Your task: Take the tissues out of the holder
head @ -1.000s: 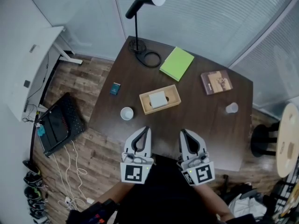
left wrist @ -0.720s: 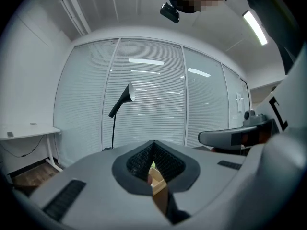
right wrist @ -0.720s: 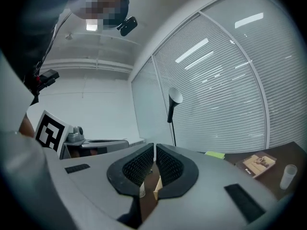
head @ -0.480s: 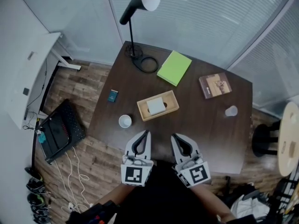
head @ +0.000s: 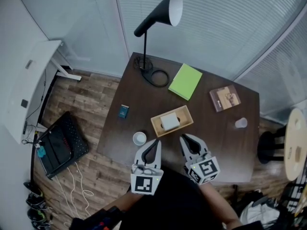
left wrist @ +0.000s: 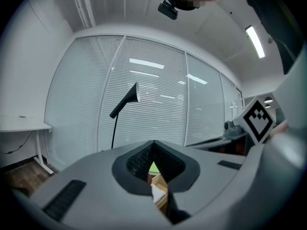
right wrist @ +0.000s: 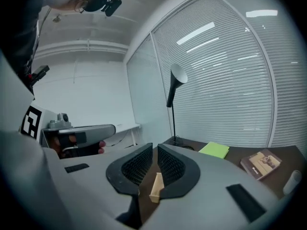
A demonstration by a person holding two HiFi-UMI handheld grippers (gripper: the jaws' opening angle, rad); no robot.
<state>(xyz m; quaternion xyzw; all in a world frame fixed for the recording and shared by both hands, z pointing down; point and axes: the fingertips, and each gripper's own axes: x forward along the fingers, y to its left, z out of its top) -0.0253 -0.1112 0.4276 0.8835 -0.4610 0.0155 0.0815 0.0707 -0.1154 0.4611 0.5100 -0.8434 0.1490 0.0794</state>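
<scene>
- Holder (left wrist: pixel 162 185): mostly hidden by jaws in left gripper view; only a sliver shows.
- Small blue item (head: pixel 123 111): too small to ID.
- Round wooden top (head: pixel 296 145): cut off at R edge.

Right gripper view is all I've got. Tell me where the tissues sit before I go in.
Observer: In the head view the white tissues lie in the middle of the wooden holder, with gaps to its end walls.
Operator: Report the left gripper.
Observer: The left gripper has its jaws together with nothing between them, just short of the holder's near left corner.
Operator: Name anything close to it.
Observer: A white cup stands just left of its tips, apart from the holder.
</scene>
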